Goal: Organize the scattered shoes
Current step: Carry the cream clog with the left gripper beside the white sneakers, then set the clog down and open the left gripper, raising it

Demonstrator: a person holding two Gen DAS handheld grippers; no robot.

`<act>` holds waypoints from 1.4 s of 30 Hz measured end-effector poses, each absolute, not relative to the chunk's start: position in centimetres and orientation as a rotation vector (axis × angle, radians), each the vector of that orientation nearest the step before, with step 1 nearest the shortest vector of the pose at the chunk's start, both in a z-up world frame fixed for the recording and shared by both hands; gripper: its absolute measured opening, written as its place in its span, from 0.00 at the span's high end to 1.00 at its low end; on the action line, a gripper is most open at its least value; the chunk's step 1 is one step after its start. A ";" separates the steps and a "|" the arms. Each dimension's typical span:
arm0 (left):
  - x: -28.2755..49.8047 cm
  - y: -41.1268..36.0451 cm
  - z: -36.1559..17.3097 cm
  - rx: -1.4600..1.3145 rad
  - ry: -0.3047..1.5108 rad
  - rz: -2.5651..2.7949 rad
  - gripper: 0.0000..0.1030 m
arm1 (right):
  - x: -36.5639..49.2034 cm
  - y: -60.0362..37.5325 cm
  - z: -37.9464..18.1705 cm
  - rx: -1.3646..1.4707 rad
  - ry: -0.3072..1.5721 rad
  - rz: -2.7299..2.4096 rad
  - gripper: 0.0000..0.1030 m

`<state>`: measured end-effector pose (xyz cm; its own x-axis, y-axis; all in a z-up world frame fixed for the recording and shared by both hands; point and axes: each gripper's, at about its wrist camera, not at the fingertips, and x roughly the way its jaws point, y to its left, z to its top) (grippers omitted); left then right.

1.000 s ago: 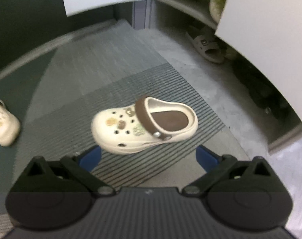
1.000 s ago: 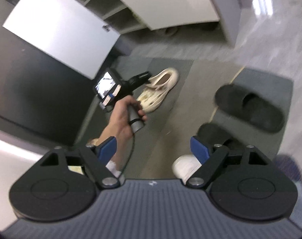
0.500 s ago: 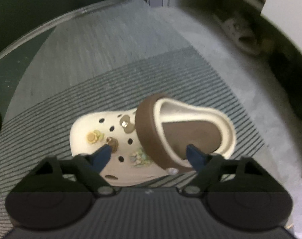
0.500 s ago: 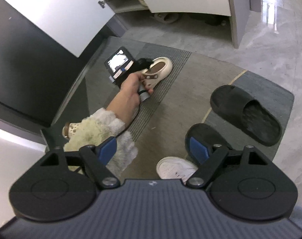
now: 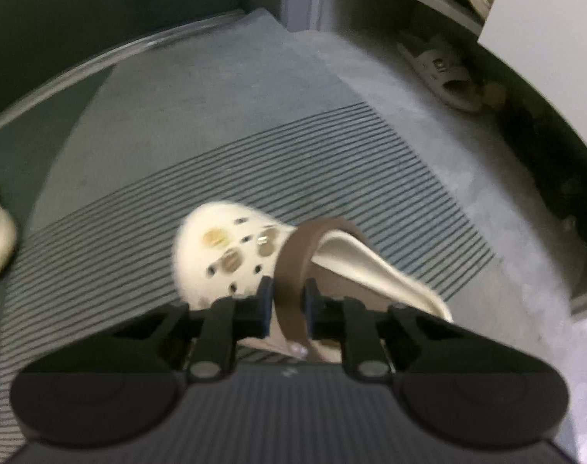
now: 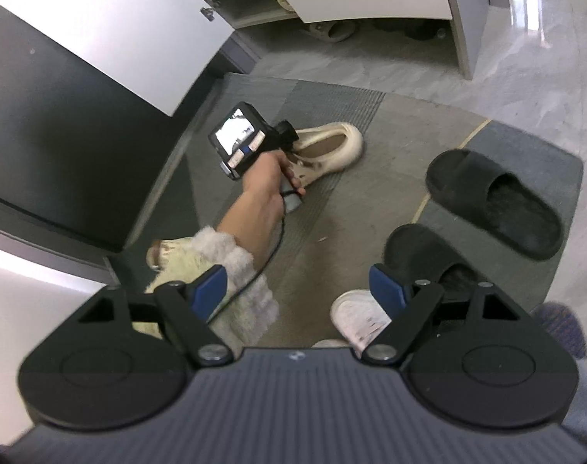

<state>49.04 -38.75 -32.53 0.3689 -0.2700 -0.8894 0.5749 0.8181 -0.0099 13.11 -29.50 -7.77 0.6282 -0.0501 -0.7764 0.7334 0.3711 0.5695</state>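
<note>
We logged one ribbed grey mat (image 5: 332, 162) as our reference. Beyond its far edge stood an open cabinet, with one shelf (image 6: 235, 4) and two white doors (image 6: 111, 34) swung out. A dark wall panel (image 6: 61, 135) ran along its left side. Pale marble floor (image 6: 533, 50) lay to its right, with a darker grey rug (image 6: 525, 143) nearer us.
</note>
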 end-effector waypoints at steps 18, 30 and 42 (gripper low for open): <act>45.7 -15.4 -27.3 0.492 1.050 -0.418 0.87 | 5.5 -26.7 -4.7 1.154 0.632 -0.483 0.19; 44.4 -8.1 -26.1 0.422 1.082 -0.373 0.96 | 3.8 -24.1 -4.1 1.088 0.630 -0.465 0.19; 37.3 -8.0 -14.9 0.243 1.054 -0.497 0.29 | 4.1 -23.5 -4.0 1.051 0.641 -0.388 0.19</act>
<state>37.31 -8.03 -14.86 0.3976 -0.2739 -0.8757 0.5015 0.8641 -0.0426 4.15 -23.46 -4.00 0.7557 0.0035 -0.6549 0.5819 0.4550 0.6740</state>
